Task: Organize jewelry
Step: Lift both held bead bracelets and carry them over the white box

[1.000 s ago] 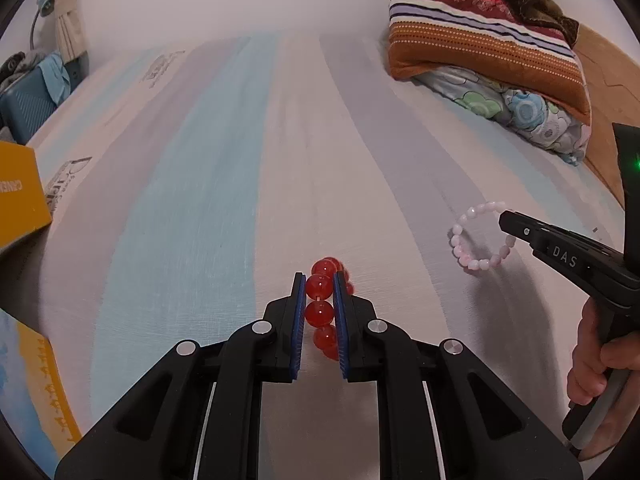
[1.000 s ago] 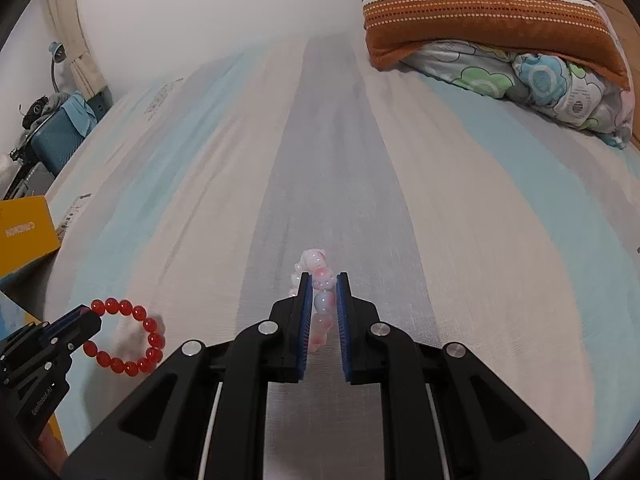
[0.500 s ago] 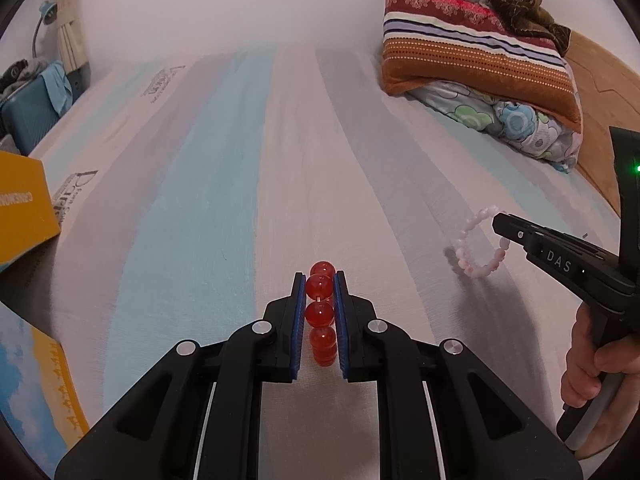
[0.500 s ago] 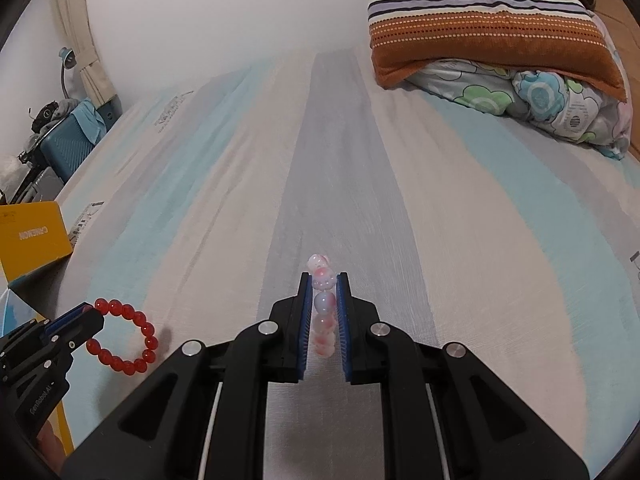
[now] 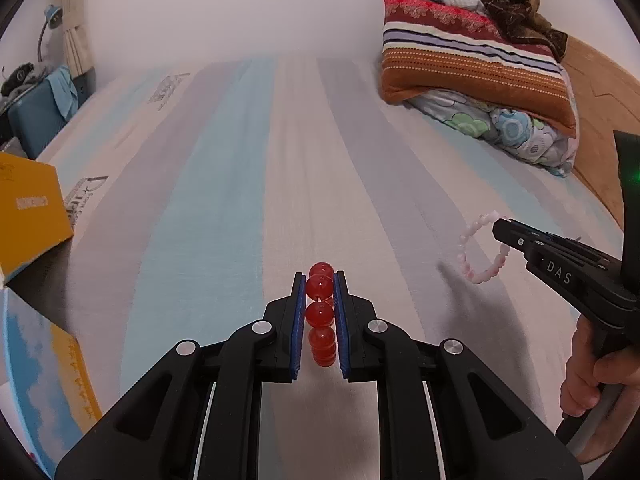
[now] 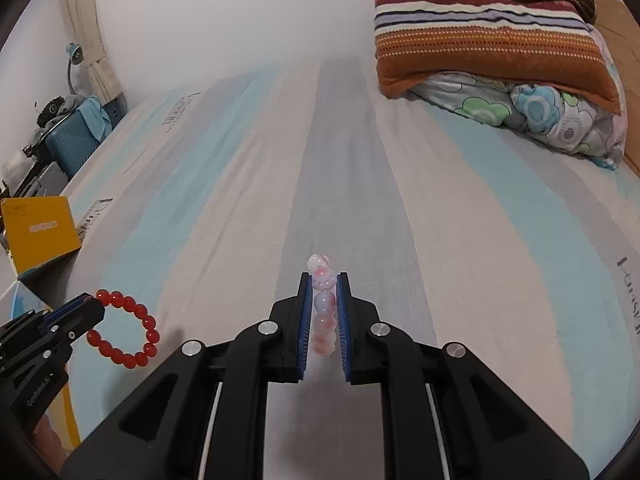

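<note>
Left gripper (image 5: 320,304) is clamped on the red bead bracelet (image 5: 320,314), and its blue pads (image 5: 298,320) press the beads from both sides above the striped mattress (image 5: 224,216). Right gripper (image 6: 323,312) is clamped on the pale pink bead bracelet (image 6: 323,308) in the same way. From the left wrist view, the pink bracelet hangs at three o'clock, the yellow box (image 5: 30,216) lies at nine o'clock, and the striped pillow (image 5: 472,64) is at one o'clock.

Red bead bracelet (image 5: 320,312) clamped, pink bead bracelet (image 6: 323,312) clamped, both hanging
</note>
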The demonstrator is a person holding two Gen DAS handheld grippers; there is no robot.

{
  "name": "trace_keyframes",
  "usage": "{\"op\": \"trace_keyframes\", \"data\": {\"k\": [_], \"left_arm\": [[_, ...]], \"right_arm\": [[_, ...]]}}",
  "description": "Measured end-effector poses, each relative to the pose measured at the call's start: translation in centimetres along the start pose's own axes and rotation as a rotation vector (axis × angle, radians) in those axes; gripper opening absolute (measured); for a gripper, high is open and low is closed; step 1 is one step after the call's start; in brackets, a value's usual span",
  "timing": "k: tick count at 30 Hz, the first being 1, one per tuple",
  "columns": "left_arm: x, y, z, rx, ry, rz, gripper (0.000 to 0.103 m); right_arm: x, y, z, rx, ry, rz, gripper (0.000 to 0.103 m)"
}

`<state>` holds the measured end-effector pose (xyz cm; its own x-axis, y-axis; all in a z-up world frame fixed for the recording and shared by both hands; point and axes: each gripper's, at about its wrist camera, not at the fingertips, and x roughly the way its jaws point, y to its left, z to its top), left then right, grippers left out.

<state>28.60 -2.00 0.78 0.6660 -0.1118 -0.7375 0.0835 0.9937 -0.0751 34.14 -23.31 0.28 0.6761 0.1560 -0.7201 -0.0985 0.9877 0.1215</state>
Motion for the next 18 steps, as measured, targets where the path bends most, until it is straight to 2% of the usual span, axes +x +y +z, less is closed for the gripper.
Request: {"op": "trace_keyframes", "data": {"k": [14, 18], "left_arm": [[-6.7, 1.7, -1.3, -0.010, -0.027, 0.008, 0.013], [-8.0, 2.7, -2.3, -0.014, -0.005, 0.022, 0.013]], "right_arm": [[-5.6, 4.1, -1.0, -0.047, -0.023, 0.017, 0.011], [-7.3, 5.7, -1.9, -0.048, -0.023, 0.046, 0.011]]}}
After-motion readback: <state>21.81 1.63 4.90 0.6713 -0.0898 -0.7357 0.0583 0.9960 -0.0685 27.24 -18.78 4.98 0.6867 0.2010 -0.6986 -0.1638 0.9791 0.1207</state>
